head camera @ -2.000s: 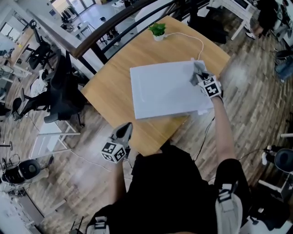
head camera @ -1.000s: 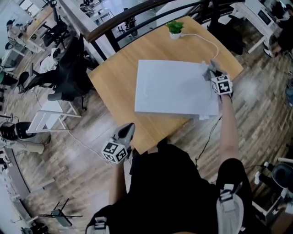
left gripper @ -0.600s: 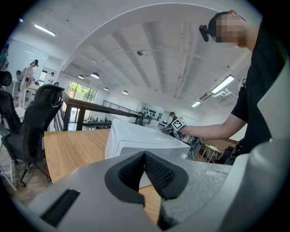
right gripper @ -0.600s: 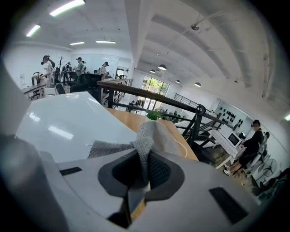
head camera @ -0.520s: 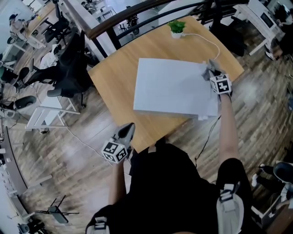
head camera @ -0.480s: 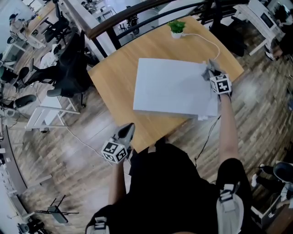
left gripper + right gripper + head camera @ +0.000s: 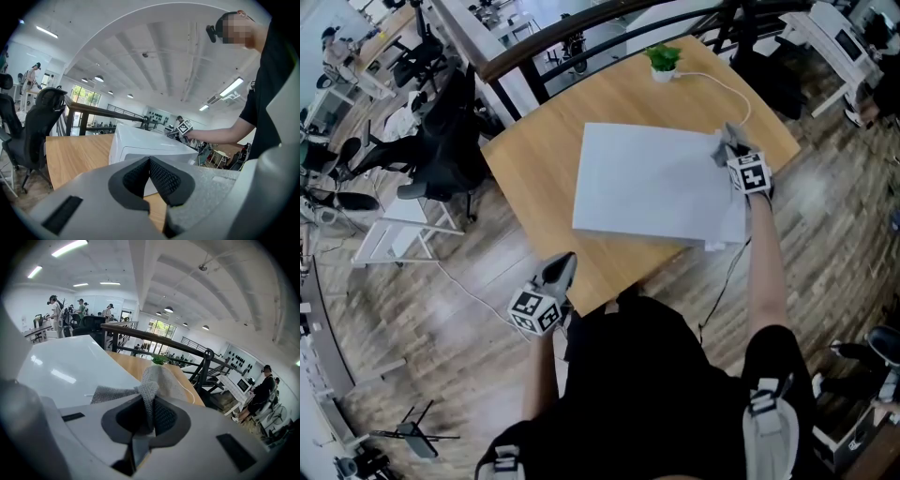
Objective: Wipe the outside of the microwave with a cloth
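Microwave: the white microwave (image 7: 647,183) sits centre-right in the head view on the wooden table (image 7: 534,169), with its top face towards the camera.
Cloth: the grey mesh cloth (image 7: 159,376) lies on that top face at its upper-right edge, with one fold pinched.
Right gripper: the right gripper (image 7: 149,413) has its jaws clamped on the cloth and presses it onto the top.
Left gripper: the left gripper (image 7: 150,174) has its jaws pressed together on nothing. It hangs lower left of centre in the head view, off the table's near edge.
Progress: the top face seems to be the part in hand. The front, sides and back probably remain.
Hard to tell: no smear, damp trace or dirt shows which areas are wiped. The head view hides the side walls and back. The left gripper view shows the front only partly, above its jaws.
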A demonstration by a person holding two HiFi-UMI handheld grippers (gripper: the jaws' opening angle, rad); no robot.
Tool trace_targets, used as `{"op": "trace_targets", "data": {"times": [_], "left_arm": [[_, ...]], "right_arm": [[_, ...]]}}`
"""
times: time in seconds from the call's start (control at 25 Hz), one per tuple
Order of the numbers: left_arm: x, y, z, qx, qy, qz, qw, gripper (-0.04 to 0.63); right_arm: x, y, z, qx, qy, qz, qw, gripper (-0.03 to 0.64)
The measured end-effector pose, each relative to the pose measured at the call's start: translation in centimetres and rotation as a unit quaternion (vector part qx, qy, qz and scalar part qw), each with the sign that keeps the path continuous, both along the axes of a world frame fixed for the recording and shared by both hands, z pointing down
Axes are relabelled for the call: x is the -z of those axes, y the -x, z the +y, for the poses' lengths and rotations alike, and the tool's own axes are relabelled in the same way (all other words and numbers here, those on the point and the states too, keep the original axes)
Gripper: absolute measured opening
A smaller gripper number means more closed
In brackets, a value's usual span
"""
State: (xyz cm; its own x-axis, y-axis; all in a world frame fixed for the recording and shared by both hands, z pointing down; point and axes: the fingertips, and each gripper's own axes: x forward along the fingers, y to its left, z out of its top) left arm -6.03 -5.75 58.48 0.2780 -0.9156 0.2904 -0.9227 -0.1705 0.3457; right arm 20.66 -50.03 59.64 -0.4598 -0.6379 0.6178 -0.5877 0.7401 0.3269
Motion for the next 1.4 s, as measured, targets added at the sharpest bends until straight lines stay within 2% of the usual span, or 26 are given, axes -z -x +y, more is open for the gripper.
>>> {"op": "trace_targets", "data": {"times": [0.24, 0.32, 0.48, 0.8, 0.96, 1.24, 1.4], "left_arm": [[0.2, 0.8, 0.7, 0.014, 0.002, 0.0, 0.9999, 0.002], [0.1, 1.0, 0.8, 0.021, 0.005, 0.001, 0.9998, 0.002], [0.0, 1.3, 0.8, 0.029, 0.005, 0.002, 0.9996, 0.002], [-0.2, 1.9, 1.3, 0.036, 0.001, 0.003, 0.9994, 0.002], [-0.2, 2.2, 1.4, 0.038, -0.001, 0.005, 0.9993, 0.002], [-0.2, 3.0, 1.8, 0.042, -0.001, 0.009, 0.9991, 0.002], [0.0, 3.4, 2.1, 0.042, 0.001, 0.007, 0.9991, 0.002]], "right_arm": [[0.2, 2.5, 0.1, 0.019, 0.003, -0.001, 1.0, 0.023], [0.1, 4.0, 0.6, 0.035, 0.006, -0.003, 0.999, 0.023], [0.0, 7.3, 1.5, 0.074, -0.009, 0.026, 0.997, 0.023], [-0.6, 13.2, 3.8, 0.127, -0.006, 0.032, 0.991, 0.023], [-2.3, 14.7, 5.0, 0.134, 0.028, 0.048, 0.989, 0.023], [-1.6, 18.3, 5.8, 0.153, 0.012, 0.041, 0.987, 0.023], [-2.1, 19.8, 6.8, 0.16, 0.024, 0.043, 0.986, 0.023]]}}
